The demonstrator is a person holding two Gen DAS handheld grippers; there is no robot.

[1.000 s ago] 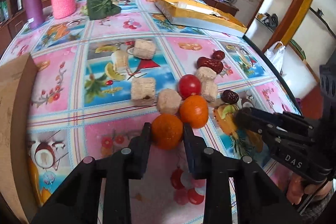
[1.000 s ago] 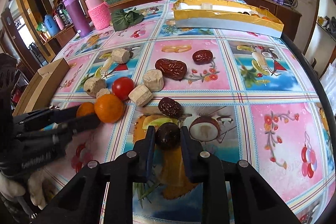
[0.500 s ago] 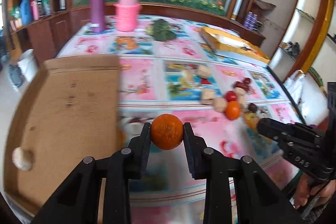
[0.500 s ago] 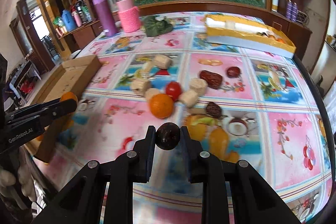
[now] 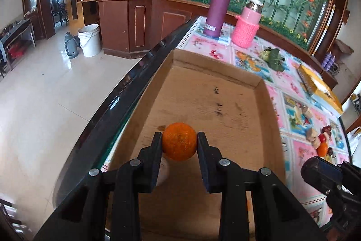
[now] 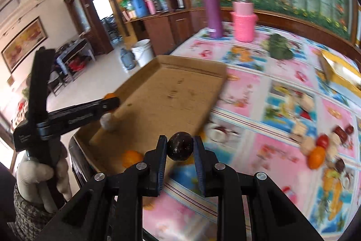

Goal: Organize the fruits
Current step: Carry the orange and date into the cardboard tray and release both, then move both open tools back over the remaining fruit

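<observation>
My left gripper (image 5: 179, 137) is shut on an orange (image 5: 179, 145) and hangs over the near end of a shallow cardboard tray (image 5: 214, 101). A pale round piece (image 5: 163, 171) lies in the tray just under its left finger. In the right wrist view, my right gripper (image 6: 180, 140) is shut on a dark round fruit (image 6: 180, 147) above the tray's near right edge (image 6: 203, 105). The left gripper (image 6: 112, 102) reaches over the tray from the left. Another orange (image 6: 132, 157) lies in the tray's near corner.
Loose fruit and pale blocks stay on the flowered tablecloth at the far right: an orange (image 6: 317, 156), a tomato (image 6: 322, 141), red dates (image 6: 340, 131). A purple flask (image 5: 217, 8), a pink-sleeved jar (image 5: 247, 24) and a yellow box (image 5: 320, 87) stand further back. The table edge (image 5: 126, 92) runs left of the tray.
Both grippers have lifted their fruit off the tablecloth and swung left, away from the fruit pile, to the cardboard tray. The grips have stayed the same.
</observation>
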